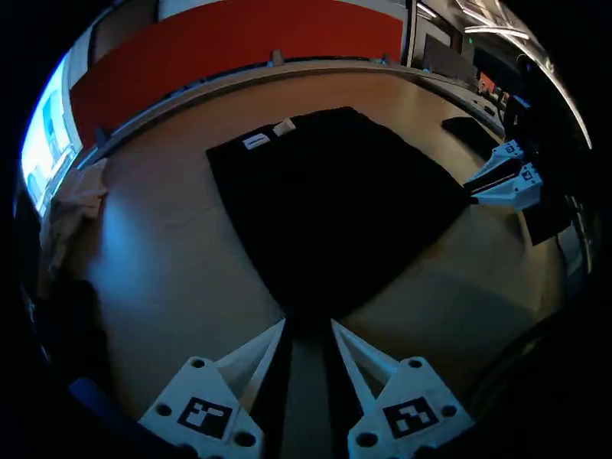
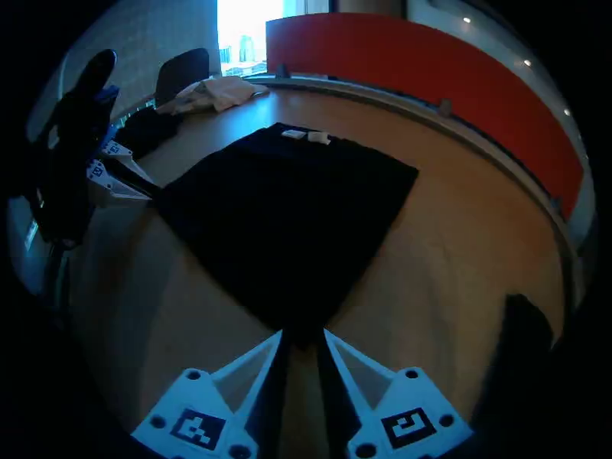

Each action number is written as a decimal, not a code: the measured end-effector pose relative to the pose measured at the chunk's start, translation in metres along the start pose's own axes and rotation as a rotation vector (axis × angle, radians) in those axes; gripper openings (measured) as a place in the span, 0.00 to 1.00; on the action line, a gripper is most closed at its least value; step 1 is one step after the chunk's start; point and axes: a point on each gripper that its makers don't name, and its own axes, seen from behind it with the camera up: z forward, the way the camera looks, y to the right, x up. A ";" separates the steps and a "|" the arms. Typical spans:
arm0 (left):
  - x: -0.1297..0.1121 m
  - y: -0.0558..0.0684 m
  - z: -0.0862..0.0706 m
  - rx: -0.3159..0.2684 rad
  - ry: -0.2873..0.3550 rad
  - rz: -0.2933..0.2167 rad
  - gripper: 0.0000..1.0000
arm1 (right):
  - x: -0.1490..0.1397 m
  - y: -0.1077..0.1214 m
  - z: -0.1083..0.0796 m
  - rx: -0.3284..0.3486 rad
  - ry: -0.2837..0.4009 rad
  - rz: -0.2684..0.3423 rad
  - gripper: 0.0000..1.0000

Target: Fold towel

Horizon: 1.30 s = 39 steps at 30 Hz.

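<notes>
Black cloth towel (image 1: 336, 206) lying flat on the pale wooden worktop (image 1: 168, 268). The left gripper (image 1: 308, 325) and right gripper (image 2: 304, 333) each straddle one of two adjacent corners, jaws narrowly apart; whether they pinch the cloth cannot be told. For a clean fold, both corners should be secured, lifted together and carried level to the opposite edge bearing the white tags (image 1: 260, 140).

Black towel (image 1: 336, 206), roughly square, spread flat on the wooden desk (image 1: 176, 260), two white tags (image 1: 256, 141) at its far edge
</notes>
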 end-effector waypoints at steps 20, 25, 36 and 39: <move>0.004 0.000 -0.004 -0.011 0.011 -0.096 0.08 | 0.007 -0.002 -0.007 0.015 0.011 0.019 0.14; 0.007 0.000 -0.008 -0.014 0.009 -0.098 0.08 | 0.013 0.000 -0.012 0.013 0.023 0.015 0.14; 0.025 0.000 -0.027 -0.028 0.030 -0.129 0.07 | 0.042 0.001 -0.032 0.011 0.091 0.019 0.14; 0.026 0.002 -0.027 -0.034 0.030 -0.124 0.07 | 0.045 0.002 -0.035 0.010 0.098 0.019 0.14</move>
